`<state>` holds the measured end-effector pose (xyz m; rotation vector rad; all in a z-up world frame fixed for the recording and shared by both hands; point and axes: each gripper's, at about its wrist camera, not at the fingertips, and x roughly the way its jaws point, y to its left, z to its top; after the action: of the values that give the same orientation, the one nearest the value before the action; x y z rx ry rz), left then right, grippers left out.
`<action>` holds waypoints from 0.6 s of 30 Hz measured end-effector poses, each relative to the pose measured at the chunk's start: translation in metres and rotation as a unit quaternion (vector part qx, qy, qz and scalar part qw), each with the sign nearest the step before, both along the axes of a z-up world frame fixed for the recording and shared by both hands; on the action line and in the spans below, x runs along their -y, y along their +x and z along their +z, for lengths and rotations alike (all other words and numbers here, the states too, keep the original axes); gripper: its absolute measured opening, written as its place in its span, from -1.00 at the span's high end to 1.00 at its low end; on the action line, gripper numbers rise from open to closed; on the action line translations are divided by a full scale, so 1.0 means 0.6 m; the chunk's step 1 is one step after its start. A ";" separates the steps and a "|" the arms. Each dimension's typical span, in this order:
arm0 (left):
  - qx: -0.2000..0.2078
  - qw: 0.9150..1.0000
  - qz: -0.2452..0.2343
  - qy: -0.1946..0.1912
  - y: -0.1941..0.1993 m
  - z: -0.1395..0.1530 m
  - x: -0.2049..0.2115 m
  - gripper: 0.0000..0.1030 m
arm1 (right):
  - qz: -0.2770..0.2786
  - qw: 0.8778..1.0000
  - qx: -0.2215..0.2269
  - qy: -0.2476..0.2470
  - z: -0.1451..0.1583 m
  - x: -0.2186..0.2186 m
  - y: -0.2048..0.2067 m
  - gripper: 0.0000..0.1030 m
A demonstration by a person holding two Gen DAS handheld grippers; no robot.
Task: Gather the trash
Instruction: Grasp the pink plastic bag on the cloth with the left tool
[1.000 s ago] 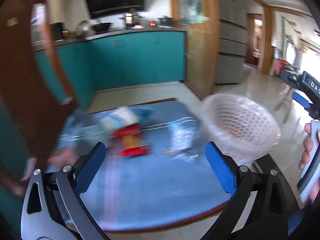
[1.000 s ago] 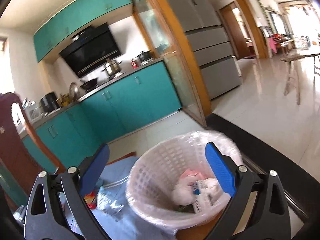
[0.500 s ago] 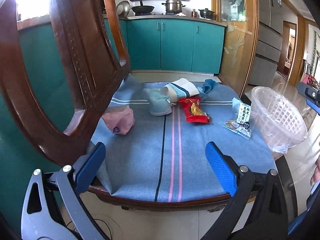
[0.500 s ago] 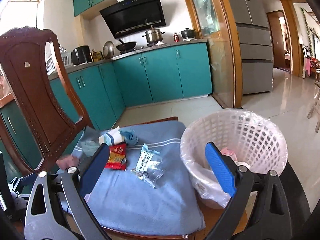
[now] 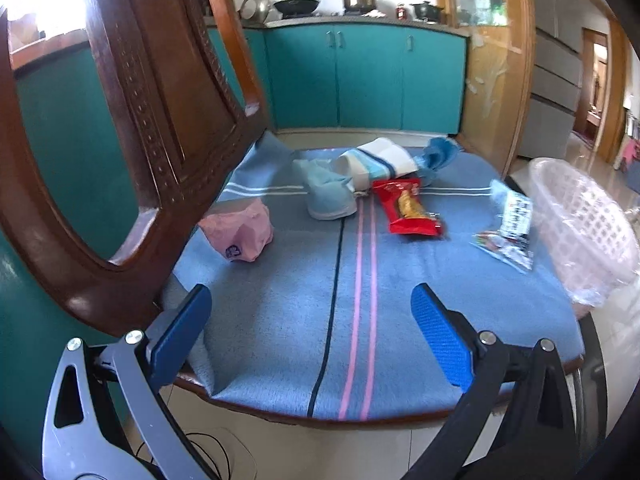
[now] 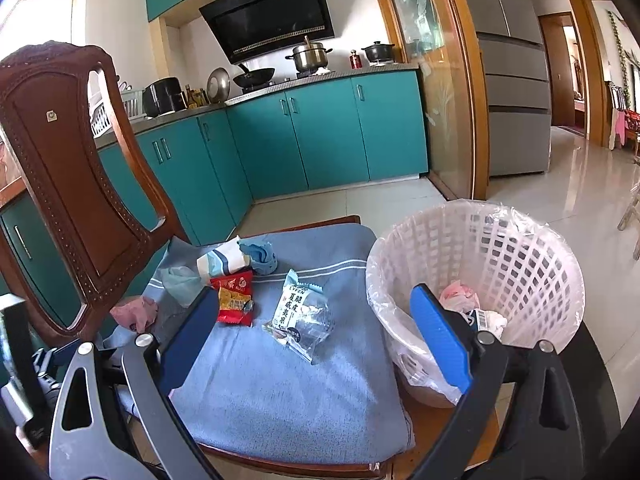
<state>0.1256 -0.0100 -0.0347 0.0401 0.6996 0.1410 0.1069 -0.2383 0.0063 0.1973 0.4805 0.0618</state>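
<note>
Trash lies scattered on a blue striped cloth (image 5: 352, 292) covering a wooden chair seat. Red snack packet (image 5: 408, 208) sits near the middle, flat, just beside the pink stripes. Clear wrapper with a white printed label (image 6: 298, 314) lies right of it, between the red packet and the basket, close to the basket's wall but whether touching is unclear. Crumpled pink wad (image 5: 240, 230) rests at the left edge, against the chair back (image 5: 132, 128). At the far side, a pale blue crumpled piece (image 5: 326, 196), a white-and-blue striped carton on its side (image 5: 376, 162) and a bunched blue cloth (image 5: 438, 158) cluster together, touching one another.

White lattice basket (image 6: 516, 252), lined with a thin clear bag, stands on the seat's right edge, upright. Inside: pink and white scraps (image 6: 460, 294), a bit of barcoded packaging, partly hidden behind a blue finger pad.

Left gripper (image 5: 310, 332) hovers over the near edge of the cloth, jaws spread wide, nothing between them. Right gripper (image 6: 312, 336) hangs above the seat's near right side, jaws likewise wide apart and empty; its right finger overlaps the basket in view.

Beyond: teal kitchen cabinets (image 6: 320, 136), range hood (image 6: 272, 20), pots on the counter, grey fridge (image 6: 508, 72), pale tiled floor.
</note>
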 end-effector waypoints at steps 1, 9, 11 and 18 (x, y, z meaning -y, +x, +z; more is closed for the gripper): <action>-0.002 1.000 0.013 0.000 0.012 -0.006 -0.001 -0.93 | 0.002 1.000 -0.001 -0.001 -0.001 -0.002 0.002 -0.83; 0.011 0.991 0.129 0.024 0.089 -0.036 -0.017 -0.93 | 0.017 1.000 -0.016 -0.011 -0.018 -0.021 0.014 -0.83; 0.007 0.987 0.161 0.001 0.110 -0.039 -0.036 -0.93 | 0.020 1.000 -0.015 -0.015 -0.018 -0.025 0.015 -0.83; -0.025 0.970 0.235 -0.059 0.179 -0.069 -0.096 -0.91 | 0.041 0.999 -0.026 -0.025 -0.023 -0.048 0.036 -0.83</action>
<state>0.2328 0.0476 -0.0760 -0.2387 0.7579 0.5551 0.1284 -0.2092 -0.0075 0.1298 0.5406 0.1247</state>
